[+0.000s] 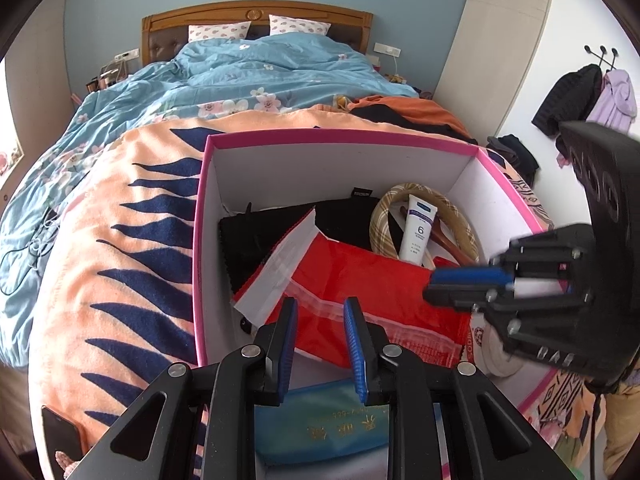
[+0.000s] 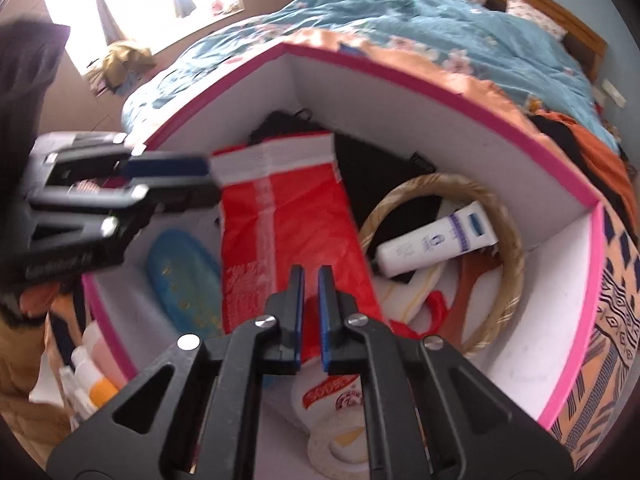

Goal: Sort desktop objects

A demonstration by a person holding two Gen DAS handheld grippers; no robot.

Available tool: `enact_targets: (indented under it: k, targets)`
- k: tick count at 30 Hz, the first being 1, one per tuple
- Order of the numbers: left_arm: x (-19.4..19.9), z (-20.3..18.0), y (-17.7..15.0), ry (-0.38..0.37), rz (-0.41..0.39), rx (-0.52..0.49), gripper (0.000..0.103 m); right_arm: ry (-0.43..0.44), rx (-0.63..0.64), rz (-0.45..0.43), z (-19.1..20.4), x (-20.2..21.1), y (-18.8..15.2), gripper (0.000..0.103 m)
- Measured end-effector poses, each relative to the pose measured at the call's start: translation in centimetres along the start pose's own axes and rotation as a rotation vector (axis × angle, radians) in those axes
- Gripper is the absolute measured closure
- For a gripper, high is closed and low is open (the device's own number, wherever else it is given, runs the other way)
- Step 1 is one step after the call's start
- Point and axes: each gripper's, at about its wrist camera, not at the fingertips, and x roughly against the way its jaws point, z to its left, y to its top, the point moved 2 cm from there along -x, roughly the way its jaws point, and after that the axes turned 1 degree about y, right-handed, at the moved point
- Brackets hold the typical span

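A pink-rimmed white box (image 1: 340,133) (image 2: 440,92) stands on the bed. In it lie a red plastic bag (image 1: 360,280) (image 2: 288,220), a white tube (image 1: 418,228) (image 2: 436,244), a woven ring (image 1: 384,216) (image 2: 508,280), a blue pouch (image 1: 320,424) (image 2: 180,276), black cloth (image 1: 256,240) and a tape roll (image 2: 340,440). My left gripper (image 1: 320,312) is open and empty above the red bag. My right gripper (image 2: 311,276) hovers over the bag, jaws a narrow gap apart and empty; it also shows in the left wrist view (image 1: 460,284).
The box rests on an orange and navy blanket (image 1: 120,260) over a blue floral duvet (image 1: 240,80). Small bottles (image 2: 88,380) stand outside the box's near left corner. A dark phone (image 1: 60,432) lies on the blanket. Clothes hang on wall hooks (image 1: 580,92).
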Motion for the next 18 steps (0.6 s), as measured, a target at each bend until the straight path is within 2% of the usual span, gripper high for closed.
enact_targets:
  k: [2,3,4,6,8,9,10,11,13,15,18]
  targets:
    - [0.1,0.0,-0.2,-0.005,-0.003,-0.009,0.079,0.011,-0.044,-0.019,-0.6,0.7,0.1,0.073]
    - [0.2,-0.1,-0.3,-0.005,-0.005,-0.014,0.079,-0.002,-0.06,-0.028,-1.1,1.0,0.0,0.05]
    - [0.2,-0.1,-0.3,-0.004,-0.007,-0.018,0.079,-0.023,-0.071,-0.031,-1.4,1.2,0.0,0.041]
    - [0.2,-0.2,-0.3,-0.004,-0.01,-0.023,0.079,-0.035,-0.099,0.006,-2.3,0.9,-0.4,0.041]
    - [0.1,-0.3,-0.2,-0.008,-0.014,-0.023,0.079,0.003,-0.132,0.054,-2.9,0.2,-0.9,0.041]
    - [0.2,-0.3,-0.2,-0.01,-0.015,-0.022,0.077,0.026,-0.132,0.069,-2.8,0.0,-1.0,0.044]
    - [0.2,-0.3,-0.3,-0.012,-0.016,-0.022,0.077,0.048,-0.12,0.079,-2.6,-0.2,-0.9,0.053]
    - [0.2,-0.3,-0.3,-0.014,-0.018,-0.022,0.077,0.051,-0.099,0.078,-2.3,-0.2,-0.9,0.058]
    - [0.2,-0.3,-0.4,-0.015,-0.019,-0.023,0.076,0.033,-0.06,0.075,-1.8,-0.2,-0.7,0.09]
    - [0.3,-0.4,-0.4,-0.018,-0.021,-0.027,0.075,-0.001,-0.006,0.054,-1.0,-0.2,-0.4,0.099]
    - [0.3,-0.5,-0.6,-0.008,-0.022,-0.039,0.074,-0.004,0.048,0.028,0.1,-0.2,0.2,0.1]
